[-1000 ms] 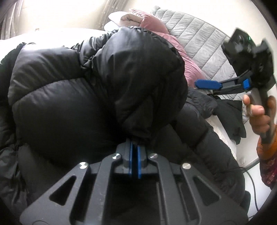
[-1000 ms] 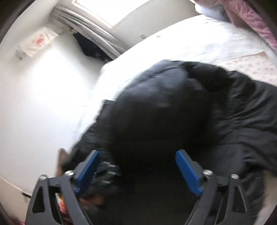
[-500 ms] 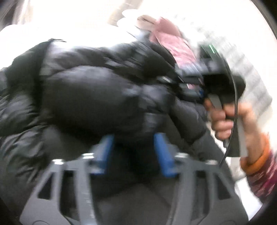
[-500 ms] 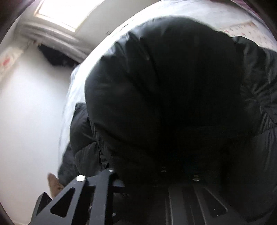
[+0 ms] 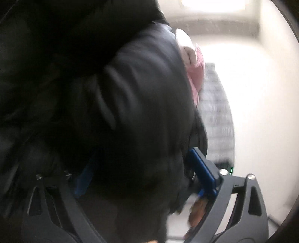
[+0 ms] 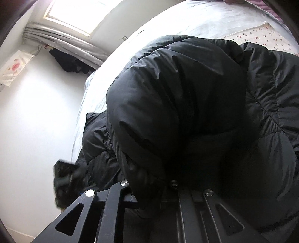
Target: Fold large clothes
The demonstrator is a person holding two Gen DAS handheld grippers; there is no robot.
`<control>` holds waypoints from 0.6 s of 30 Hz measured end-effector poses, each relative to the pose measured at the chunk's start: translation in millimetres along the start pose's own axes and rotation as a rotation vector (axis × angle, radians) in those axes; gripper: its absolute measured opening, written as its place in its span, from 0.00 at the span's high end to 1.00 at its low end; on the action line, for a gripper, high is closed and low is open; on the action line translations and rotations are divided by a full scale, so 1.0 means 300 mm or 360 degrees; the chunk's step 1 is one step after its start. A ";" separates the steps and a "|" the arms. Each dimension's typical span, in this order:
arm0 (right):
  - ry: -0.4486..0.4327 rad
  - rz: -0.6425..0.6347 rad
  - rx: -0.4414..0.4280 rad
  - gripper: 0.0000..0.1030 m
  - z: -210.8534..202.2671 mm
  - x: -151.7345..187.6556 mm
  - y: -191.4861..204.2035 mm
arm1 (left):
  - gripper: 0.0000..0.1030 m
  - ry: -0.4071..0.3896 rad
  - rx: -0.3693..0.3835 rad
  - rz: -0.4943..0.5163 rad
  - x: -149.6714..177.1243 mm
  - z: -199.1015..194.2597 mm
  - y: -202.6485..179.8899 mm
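Observation:
A big black puffer jacket [image 6: 177,104] lies bunched on a white bed [image 6: 186,20]. In the right wrist view a thick fold of it bulges over my right gripper [image 6: 168,188], which is shut on the jacket; its blue pads are hidden by the cloth. In the blurred left wrist view the jacket [image 5: 130,104] fills most of the frame. My left gripper [image 5: 143,175] is open, its blue pads wide apart with jacket fabric bulging between them.
A pink pillow [image 5: 196,72] and a grey quilted blanket [image 5: 216,112] lie beyond the jacket. A patterned sheet [image 6: 261,37] shows at the bed's far right. A white wall [image 6: 37,112] and a window with a curtain [image 6: 71,16] stand left.
My left gripper let go of the jacket, opened wide and swung with blur. My right gripper moved into the jacket and shut on a fold.

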State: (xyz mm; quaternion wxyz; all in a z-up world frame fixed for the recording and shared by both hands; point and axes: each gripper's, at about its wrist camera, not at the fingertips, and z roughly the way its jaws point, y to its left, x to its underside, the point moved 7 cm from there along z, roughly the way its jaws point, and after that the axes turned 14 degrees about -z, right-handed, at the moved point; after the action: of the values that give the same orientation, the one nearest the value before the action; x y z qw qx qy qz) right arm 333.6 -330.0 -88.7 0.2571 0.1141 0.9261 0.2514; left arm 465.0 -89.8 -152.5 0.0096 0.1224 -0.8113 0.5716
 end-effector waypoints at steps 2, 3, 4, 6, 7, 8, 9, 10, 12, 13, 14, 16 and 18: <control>0.0005 -0.0006 0.0010 0.91 0.028 -0.007 0.032 | 0.71 -0.0112 0.0005 0.0098 -0.037 -0.010 -0.080; -0.0002 -0.0010 0.0001 0.91 0.037 -0.010 0.046 | 0.73 -0.0168 -0.0012 0.0185 -0.046 -0.021 -0.129; -0.0007 -0.0011 -0.0013 0.91 0.050 -0.011 0.067 | 0.79 -0.0262 -0.0036 0.0355 -0.043 -0.052 -0.211; -0.0021 -0.0002 -0.0105 0.91 0.067 -0.008 0.111 | 0.82 -0.0385 -0.0091 0.0633 -0.014 -0.105 -0.315; -0.0024 -0.0010 -0.0131 0.91 0.064 0.002 0.122 | 0.82 -0.0433 -0.0120 0.0726 -0.003 -0.126 -0.339; -0.0028 -0.0032 -0.0158 0.91 0.082 0.008 0.153 | 0.82 -0.0489 -0.0182 0.0804 0.001 -0.151 -0.345; -0.0018 -0.0064 -0.0180 0.91 0.109 0.021 0.185 | 0.82 -0.0563 -0.0308 0.0859 -0.010 -0.173 -0.321; 0.0010 -0.0094 -0.0200 0.90 0.145 0.039 0.211 | 0.82 -0.0613 -0.0433 0.0888 -0.027 -0.181 -0.285; 0.0101 -0.0086 -0.0250 0.89 0.248 0.088 0.237 | 0.79 -0.0654 -0.0817 0.0886 -0.083 -0.171 -0.136; 0.0139 -0.0069 -0.0259 0.83 0.301 0.107 0.233 | 0.74 -0.0637 -0.0966 0.0885 -0.101 -0.161 -0.060; 0.0156 -0.0052 -0.0267 0.75 0.337 0.115 0.228 | 0.69 -0.0628 -0.1007 0.0875 -0.105 -0.161 -0.025; 0.0170 -0.0009 -0.0281 0.70 0.379 0.120 0.202 | 0.66 -0.0634 -0.0950 0.0809 -0.089 -0.189 -0.011; 0.0168 -0.0027 -0.0302 0.67 0.370 0.109 0.195 | 0.63 -0.0648 -0.0908 0.0798 -0.065 -0.218 -0.054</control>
State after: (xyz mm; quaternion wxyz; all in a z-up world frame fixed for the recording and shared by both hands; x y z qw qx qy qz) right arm 370.1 -224.0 -154.0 0.2197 0.0679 0.9114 0.3414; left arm 479.2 -30.4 -117.7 -0.2565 0.0243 -0.9268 0.2733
